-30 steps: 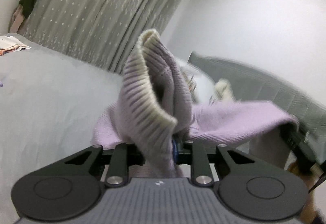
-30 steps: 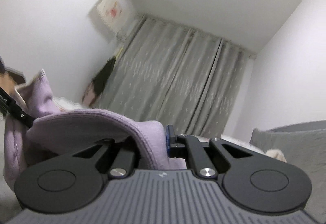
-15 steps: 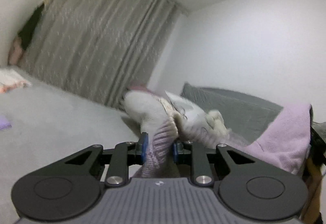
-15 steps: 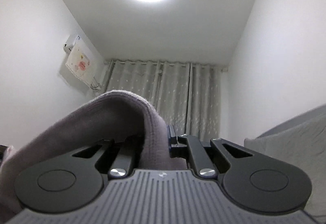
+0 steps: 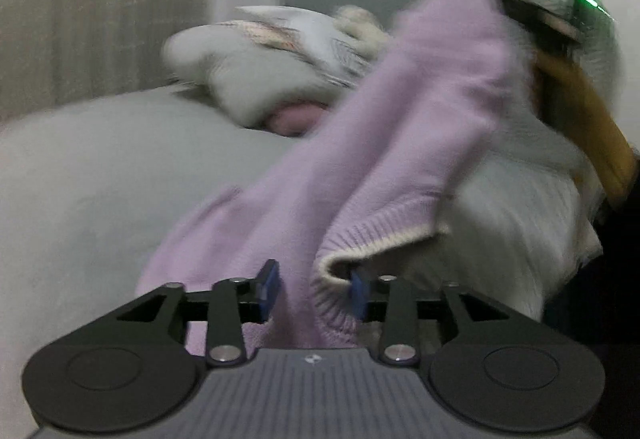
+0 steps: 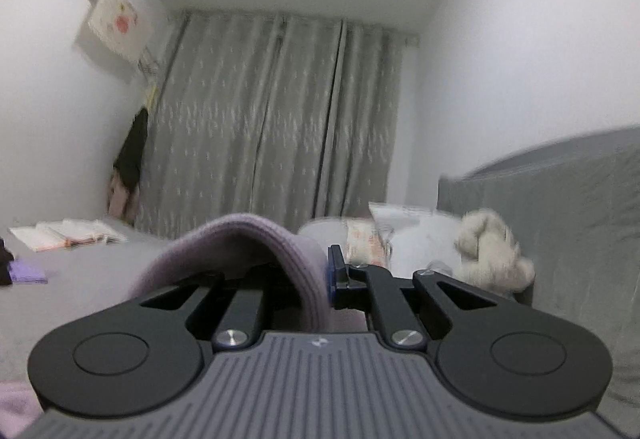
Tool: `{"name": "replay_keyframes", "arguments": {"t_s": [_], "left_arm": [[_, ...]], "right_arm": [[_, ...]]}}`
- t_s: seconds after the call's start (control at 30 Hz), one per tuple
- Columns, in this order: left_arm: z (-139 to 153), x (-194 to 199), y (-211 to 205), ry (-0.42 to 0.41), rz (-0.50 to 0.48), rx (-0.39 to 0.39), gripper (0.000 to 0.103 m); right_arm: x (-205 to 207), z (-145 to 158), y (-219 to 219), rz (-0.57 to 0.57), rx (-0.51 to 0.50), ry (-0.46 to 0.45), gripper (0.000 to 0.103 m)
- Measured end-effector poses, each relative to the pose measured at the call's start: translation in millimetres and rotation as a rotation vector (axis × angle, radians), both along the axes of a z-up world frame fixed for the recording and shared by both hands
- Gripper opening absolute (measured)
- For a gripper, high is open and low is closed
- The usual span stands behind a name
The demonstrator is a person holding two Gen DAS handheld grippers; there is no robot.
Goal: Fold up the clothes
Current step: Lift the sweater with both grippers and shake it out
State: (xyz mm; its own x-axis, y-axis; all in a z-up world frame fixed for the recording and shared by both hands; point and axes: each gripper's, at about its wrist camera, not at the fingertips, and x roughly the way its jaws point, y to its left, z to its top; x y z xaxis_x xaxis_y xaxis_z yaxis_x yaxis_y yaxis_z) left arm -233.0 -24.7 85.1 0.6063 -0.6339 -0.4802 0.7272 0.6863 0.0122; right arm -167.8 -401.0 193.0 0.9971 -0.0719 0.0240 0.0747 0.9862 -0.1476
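Sweater (image 5: 400, 143), lilac knit, cream-edged ribbing

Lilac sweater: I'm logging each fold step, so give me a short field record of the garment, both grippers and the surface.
garment: lilac sweater, knit, cream-edged ribbed hem, partly lifted
left gripper: jaws opening, hem lies between the pads, no longer pinched
right gripper: shut on a fold of the sweater
surface: grey bed
nearby: patterned pillow, plush toy, folded clothes at the far side
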Motion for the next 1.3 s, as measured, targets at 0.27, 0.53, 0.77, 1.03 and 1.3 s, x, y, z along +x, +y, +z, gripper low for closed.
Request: {"name": "replay_keyframes", "arguments": {"t_s": [0.27, 0.53, 0.77, 1.03, 1.3], "left_arm": [[-73.9, -63.5, -62.8, -0.192, -0.128, 0.363, 0.081], [-120.4, -53.9, -82.0, -0.284, -0.033, 0.521, 0.068], [-104.1, -27.4, -50.6, -0.222, 0.189, 0.413, 0.010], [-25.4, -17.5, 43.7, -0.154, 0.440, -0.150, 0.009], [66.8, -22.2, 128.0, -0.255, 0.589, -0.588, 0.009]], "right_arm": [[-10.4, -24.7, -5.1, 0.001, 0.123, 0.031, 0.010], [-33.9, -2.9, -6.4, 0.010, 0.163, 0.027, 0.010], [-44.0, -1.5, -4.7, 0.028, 0.144, 0.002, 0.011], [-58.9, 8.5, -1.8, 0.092, 0.168, -0.075, 0.011], [-107.2, 60.3, 37.4, 0.256, 0.132, -0.261, 0.011]]}}
